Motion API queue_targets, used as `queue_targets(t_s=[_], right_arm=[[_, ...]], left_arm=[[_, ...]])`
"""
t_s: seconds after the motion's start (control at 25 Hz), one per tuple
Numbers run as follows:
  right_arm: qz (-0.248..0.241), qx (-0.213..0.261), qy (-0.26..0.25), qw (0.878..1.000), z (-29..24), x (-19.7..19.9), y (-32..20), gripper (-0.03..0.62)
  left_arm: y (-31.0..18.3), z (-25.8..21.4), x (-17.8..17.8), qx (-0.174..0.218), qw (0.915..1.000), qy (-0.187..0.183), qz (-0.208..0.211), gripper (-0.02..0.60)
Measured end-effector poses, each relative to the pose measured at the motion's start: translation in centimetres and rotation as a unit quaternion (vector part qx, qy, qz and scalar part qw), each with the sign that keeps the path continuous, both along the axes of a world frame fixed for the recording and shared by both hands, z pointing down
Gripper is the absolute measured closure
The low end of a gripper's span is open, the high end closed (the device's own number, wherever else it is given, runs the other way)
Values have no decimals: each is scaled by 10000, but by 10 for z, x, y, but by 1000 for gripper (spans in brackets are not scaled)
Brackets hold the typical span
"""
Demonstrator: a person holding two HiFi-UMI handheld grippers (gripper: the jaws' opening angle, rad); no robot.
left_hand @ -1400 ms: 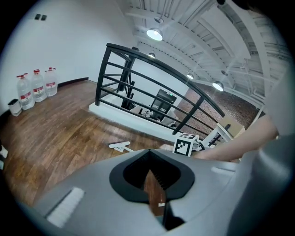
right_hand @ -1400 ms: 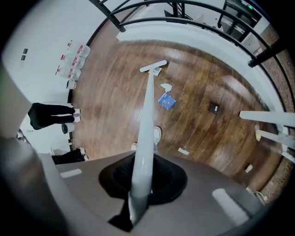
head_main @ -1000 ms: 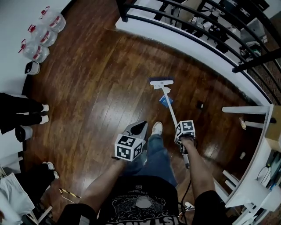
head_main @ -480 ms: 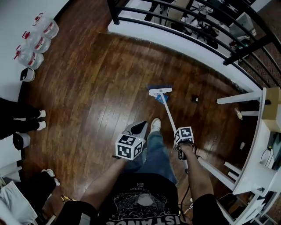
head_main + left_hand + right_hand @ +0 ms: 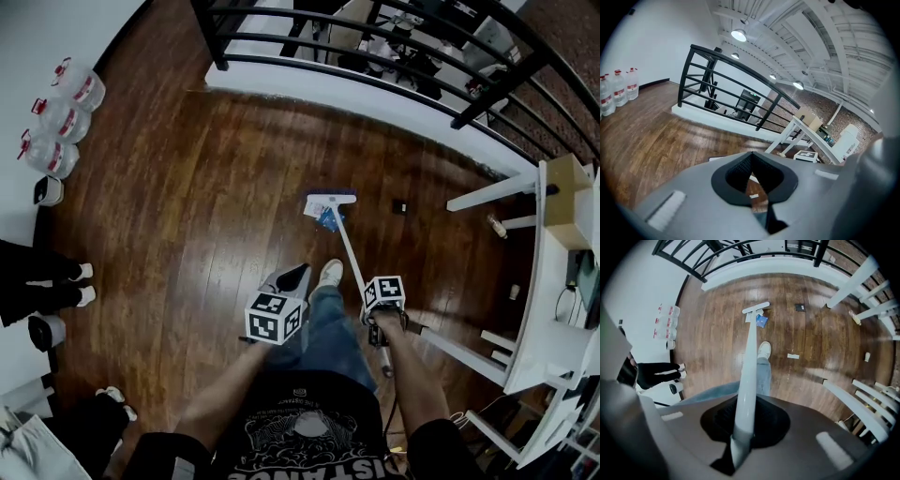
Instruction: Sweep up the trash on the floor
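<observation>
A white broom is on the dark wood floor, its head [image 5: 330,199] lying against a blue wrapper [image 5: 327,217]. My right gripper [image 5: 375,314] is shut on the broom's long white handle [image 5: 352,253]. In the right gripper view the handle [image 5: 749,362] runs out from between the jaws of my right gripper [image 5: 743,437] to the broom head [image 5: 755,308] and the blue wrapper [image 5: 761,320]. My left gripper [image 5: 295,275] hovers level above my left leg. Its jaws [image 5: 757,197] look shut, with nothing between them.
Smaller litter lies about: a black bit [image 5: 400,206], a white scrap [image 5: 793,356], a piece by a table leg [image 5: 495,223]. A black railing [image 5: 375,56] bounds the far side and white tables [image 5: 553,309] the right. Water bottles [image 5: 56,122] and a standing person [image 5: 42,281] are at the left.
The broom head has been drawn nearer to me, dragging the blue wrapper a little along the floor. My head view has shifted. The left gripper has stayed where it was.
</observation>
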State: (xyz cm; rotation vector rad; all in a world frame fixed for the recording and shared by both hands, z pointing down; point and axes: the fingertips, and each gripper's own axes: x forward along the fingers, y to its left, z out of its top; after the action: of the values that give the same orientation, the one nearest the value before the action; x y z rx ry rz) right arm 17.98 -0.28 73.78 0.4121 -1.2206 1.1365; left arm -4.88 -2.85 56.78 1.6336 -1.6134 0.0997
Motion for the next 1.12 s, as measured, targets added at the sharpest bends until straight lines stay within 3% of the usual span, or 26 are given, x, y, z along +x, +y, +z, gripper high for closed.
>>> queue_targets(t_s=[0.24,0.48,0.88,1.12], right_arm=[[1005,108,-398,9941,-23,5,-19,565],[1969,309,-573,9783,-33,31,-83,565],[2842,421,-686,9554,-29,87,-212,563],[3254,315,-614,9431,-8,116,-274,563]], left_arm=[[-45,-14,36,167,9988,15,465,577],[-114,-18,89,248,9936,37,1104,577],[-228,-16,162,183,9830,-82,1826,577],[-272,-6,189,73,9765,-239,2141,577]])
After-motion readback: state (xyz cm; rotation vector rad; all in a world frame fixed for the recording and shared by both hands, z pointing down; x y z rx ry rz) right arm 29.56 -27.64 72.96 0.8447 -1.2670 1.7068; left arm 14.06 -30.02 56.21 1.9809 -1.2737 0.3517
